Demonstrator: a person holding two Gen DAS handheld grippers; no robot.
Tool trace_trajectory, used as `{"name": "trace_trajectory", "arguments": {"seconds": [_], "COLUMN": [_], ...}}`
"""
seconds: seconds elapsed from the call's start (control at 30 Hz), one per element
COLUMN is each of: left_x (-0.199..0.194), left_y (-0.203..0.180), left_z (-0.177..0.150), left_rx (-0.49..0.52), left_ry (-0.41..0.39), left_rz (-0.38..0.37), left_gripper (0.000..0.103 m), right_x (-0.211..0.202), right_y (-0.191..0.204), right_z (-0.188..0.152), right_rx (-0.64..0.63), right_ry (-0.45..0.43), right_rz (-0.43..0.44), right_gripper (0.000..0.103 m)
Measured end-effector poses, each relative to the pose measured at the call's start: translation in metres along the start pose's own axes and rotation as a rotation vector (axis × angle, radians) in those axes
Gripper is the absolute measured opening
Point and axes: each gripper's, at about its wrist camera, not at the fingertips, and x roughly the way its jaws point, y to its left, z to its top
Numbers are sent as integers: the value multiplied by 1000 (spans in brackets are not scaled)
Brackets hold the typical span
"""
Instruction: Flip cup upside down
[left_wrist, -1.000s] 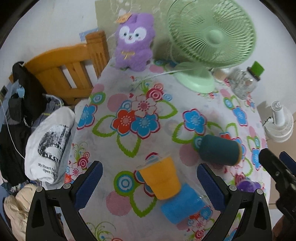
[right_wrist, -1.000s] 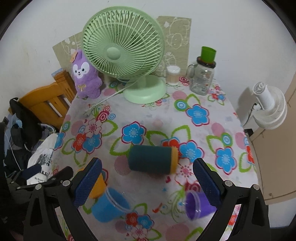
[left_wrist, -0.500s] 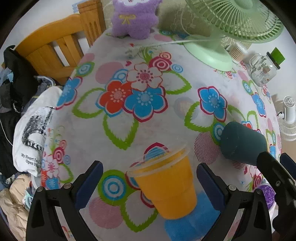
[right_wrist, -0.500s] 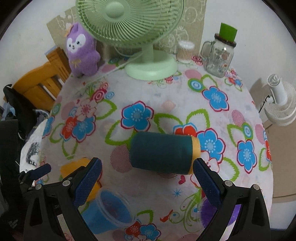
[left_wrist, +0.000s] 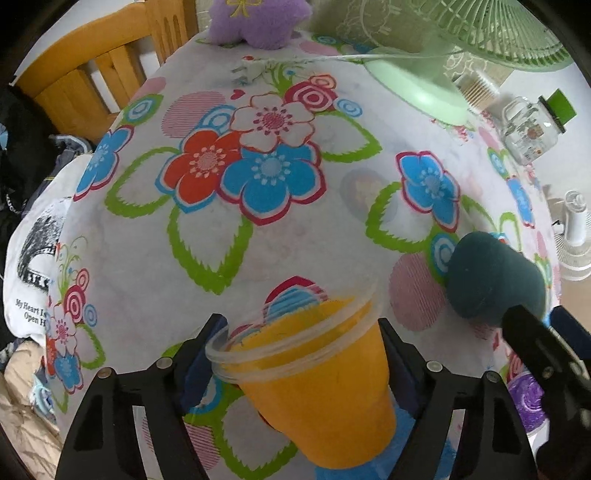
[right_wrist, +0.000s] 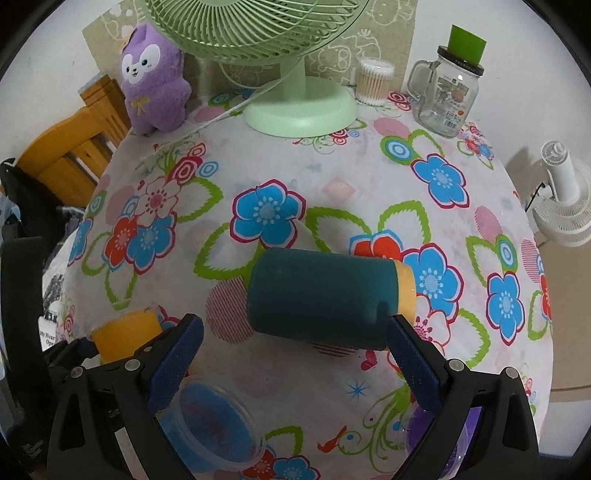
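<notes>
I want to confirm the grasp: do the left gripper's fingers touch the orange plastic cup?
Touching. The left wrist view shows the left gripper closed on the orange plastic cup, both blue fingers pressed against its sides.

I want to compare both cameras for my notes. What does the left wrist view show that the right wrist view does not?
Only the left wrist view shows the left gripper shut on the orange cup.

Only the right wrist view shows the plush toy's face, the blue cup's open mouth and the open right gripper.

Both show the dark green cylinder, the green fan base and the glass jar.
</notes>
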Motion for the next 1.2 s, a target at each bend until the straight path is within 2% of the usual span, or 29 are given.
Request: {"name": "trace_trajectory", "arguments": {"seconds": [0.2,0.5,0.83,1.0,1.2], "left_x": [-21,-81,-123,-122,-99], "left_y": [0,-18,-61,-87,-118], "left_z": [6,7,-29,-53,-83], "left_rx": [22,109,204,247,290], "left_ry": [-47,-133,-188,-169,-96], "left_rz": [13,7,-4,-23,-70], "left_gripper": [80,80,80,80,80], "right_x": [-14,-71,-119,-126,-125], "right_y": [0,-10,-49,-78,-113], "right_z": [2,-3,-37,-61,-90], "right_rx": [18,48,51,66,65], "right_ry": [-27,-117,-162,-158,-144], "right_rz": [5,13,-35,-51,-89], "right_gripper": [100,100,100,100,100]}}
